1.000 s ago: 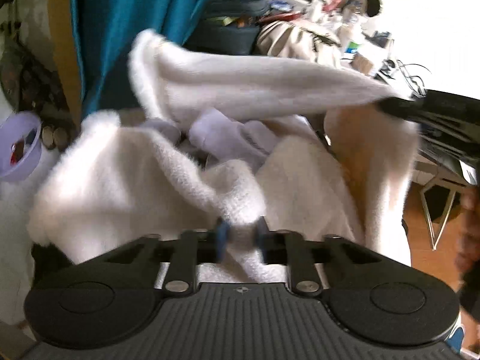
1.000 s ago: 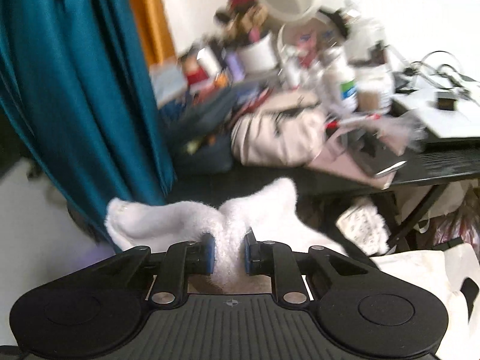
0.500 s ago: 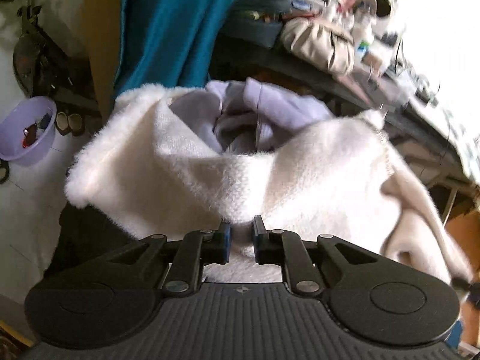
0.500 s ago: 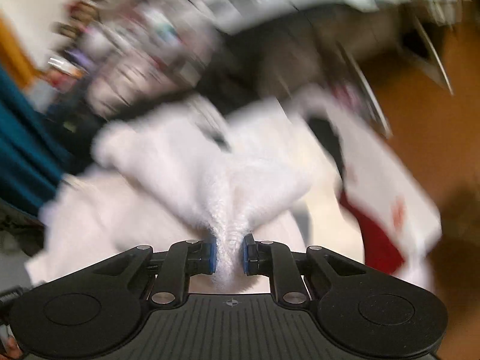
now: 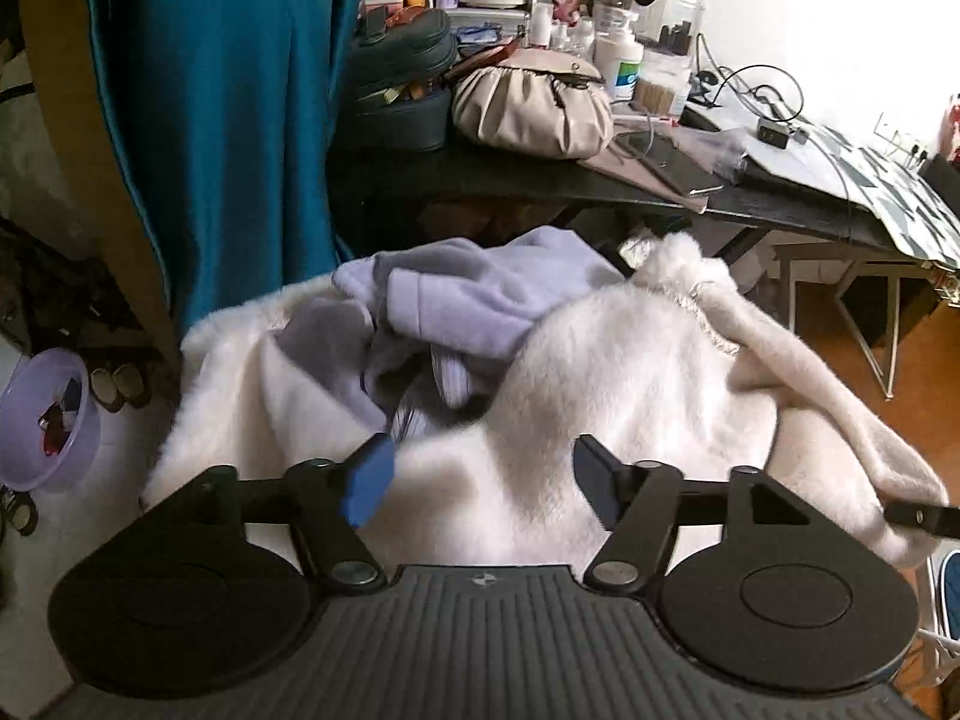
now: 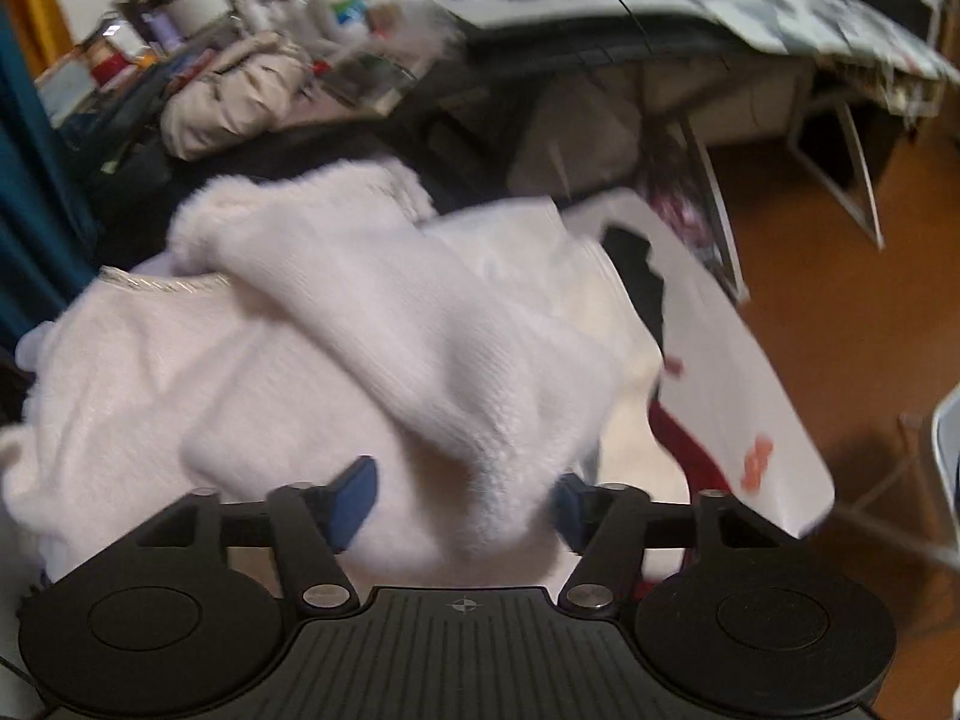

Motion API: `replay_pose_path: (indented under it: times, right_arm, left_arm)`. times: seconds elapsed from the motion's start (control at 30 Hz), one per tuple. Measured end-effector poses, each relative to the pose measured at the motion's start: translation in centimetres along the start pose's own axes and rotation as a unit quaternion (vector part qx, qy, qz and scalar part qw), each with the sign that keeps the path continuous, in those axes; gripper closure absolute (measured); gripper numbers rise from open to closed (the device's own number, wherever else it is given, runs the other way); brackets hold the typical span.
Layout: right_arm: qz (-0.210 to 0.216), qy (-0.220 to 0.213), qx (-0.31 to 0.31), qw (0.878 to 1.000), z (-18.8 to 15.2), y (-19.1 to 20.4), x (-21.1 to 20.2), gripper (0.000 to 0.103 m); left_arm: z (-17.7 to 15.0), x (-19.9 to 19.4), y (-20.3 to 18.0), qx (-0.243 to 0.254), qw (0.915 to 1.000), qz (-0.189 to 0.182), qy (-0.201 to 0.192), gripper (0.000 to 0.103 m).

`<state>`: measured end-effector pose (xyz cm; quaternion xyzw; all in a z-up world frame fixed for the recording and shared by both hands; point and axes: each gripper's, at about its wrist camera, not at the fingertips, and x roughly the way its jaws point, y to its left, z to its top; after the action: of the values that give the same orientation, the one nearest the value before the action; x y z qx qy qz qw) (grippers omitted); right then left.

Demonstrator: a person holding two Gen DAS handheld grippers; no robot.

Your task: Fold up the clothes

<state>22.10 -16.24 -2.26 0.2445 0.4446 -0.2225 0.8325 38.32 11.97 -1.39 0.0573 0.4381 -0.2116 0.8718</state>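
A fluffy white garment (image 5: 630,384) lies bunched on a pile, over a lavender garment (image 5: 480,294). My left gripper (image 5: 483,480) is open just above the white garment's near edge, with nothing between its fingers. In the right wrist view the same white garment (image 6: 312,348) lies in folds. My right gripper (image 6: 465,501) is open, with a fold of the white fabric lying loose between its spread fingers. A tip of the right gripper (image 5: 918,519) shows at the left wrist view's right edge.
A cluttered black desk (image 5: 600,180) with a beige bag (image 5: 531,105), bottles and cables stands behind the pile. A teal curtain (image 5: 228,108) hangs on the left. A lavender bowl (image 5: 42,420) sits on the floor. A white and red cloth (image 6: 720,372) lies to the right.
Both grippers have opened and let go of the white garment. The garment has dropped onto the pile. The right gripper has swung down toward it.
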Motion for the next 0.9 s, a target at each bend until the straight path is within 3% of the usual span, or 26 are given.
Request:
replay_pose_path:
  times: [0.23,0.47,0.63,0.77,0.83,0.9]
  right_arm:
    - [-0.031,-0.039,-0.05,0.997,1.8,2.8,-0.7,0.025]
    - [-0.031,-0.007,-0.04,0.999,2.3,3.4,-0.9,0.023]
    - [-0.026,0.031,-0.037,0.998,0.6,4.0,-1.9,0.023]
    - [-0.027,0.025,-0.066,0.997,0.2,5.3,-2.5,0.023]
    - [-0.027,0.003,-0.085,0.996,1.1,6.1,-2.0,0.019]
    - [-0.023,-0.02,-0.104,0.994,2.2,7.0,-1.0,0.011]
  left_arm:
    - [0.0,0.8,-0.2,0.041,0.9991,-0.002,0.007,0.021]
    - [0.3,2.3,0.4,0.067,0.9976,-0.011,0.015,0.013]
    - [-0.1,4.5,1.3,0.058,0.9967,-0.043,0.038,0.011]
    - [-1.4,7.5,2.1,0.036,0.9927,-0.073,0.088,0.011]
    - [-2.4,7.5,2.1,0.028,0.9933,-0.076,0.082,0.018]
    - [-2.8,6.9,2.2,0.016,0.9938,-0.079,0.077,0.044]
